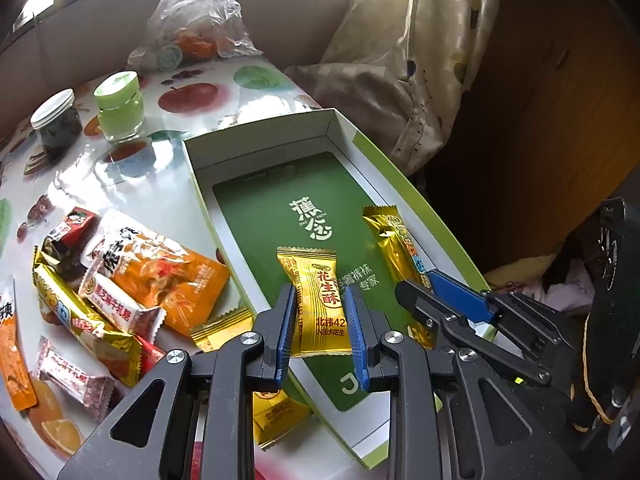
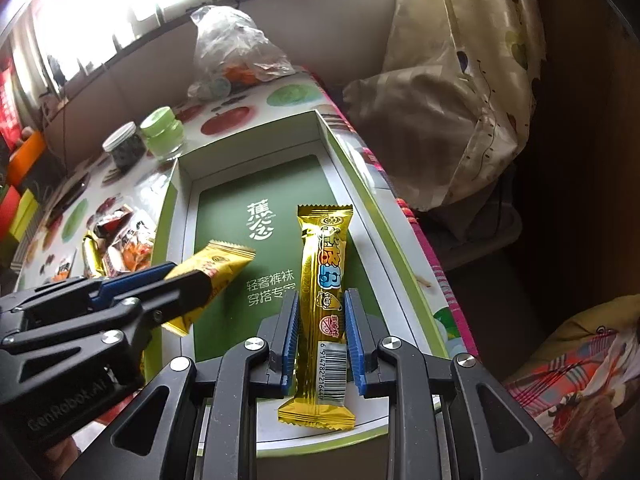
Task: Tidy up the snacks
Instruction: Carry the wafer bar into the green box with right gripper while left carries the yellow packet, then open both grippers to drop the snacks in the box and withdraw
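Left gripper clamped on short, glossy yellow peanut bar; right gripper clamped on long, crinkly gold foil bar. Both above shallow, green-floored cardboard box on worktop.

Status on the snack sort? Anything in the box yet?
Nothing released in the box yet. In hand: left gripper grips a short gold packet, right gripper a long gold bar, both over the box. Left: the snack pile on the table.
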A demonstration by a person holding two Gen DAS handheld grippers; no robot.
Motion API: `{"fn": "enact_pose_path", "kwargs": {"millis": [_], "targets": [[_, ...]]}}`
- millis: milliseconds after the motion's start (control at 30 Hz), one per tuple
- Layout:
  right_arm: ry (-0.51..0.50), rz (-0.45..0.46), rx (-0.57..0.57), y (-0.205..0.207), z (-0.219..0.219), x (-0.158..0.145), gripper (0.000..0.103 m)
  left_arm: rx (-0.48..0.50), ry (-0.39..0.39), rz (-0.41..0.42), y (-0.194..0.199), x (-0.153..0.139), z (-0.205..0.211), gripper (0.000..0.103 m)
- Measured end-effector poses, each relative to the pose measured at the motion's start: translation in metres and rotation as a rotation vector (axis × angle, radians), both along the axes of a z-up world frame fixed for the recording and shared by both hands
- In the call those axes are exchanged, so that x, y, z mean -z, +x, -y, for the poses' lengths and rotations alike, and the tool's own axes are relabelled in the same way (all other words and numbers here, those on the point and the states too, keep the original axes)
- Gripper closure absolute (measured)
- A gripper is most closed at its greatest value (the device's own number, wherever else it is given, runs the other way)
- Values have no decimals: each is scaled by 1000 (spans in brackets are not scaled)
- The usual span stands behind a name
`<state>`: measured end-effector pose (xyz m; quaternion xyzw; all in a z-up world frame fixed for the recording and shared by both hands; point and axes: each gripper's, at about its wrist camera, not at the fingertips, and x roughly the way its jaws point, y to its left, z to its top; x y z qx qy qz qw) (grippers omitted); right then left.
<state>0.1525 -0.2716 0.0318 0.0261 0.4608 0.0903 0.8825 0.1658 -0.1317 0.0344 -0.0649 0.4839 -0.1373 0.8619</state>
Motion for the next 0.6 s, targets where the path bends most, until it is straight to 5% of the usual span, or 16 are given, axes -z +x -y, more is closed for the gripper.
{"fn": "enact_pose_path", "kwargs": {"millis": [600], "targets": [[-15, 4, 9, -5, 3, -4, 70, 10, -8, -25, 2, 2, -1, 75]]}}
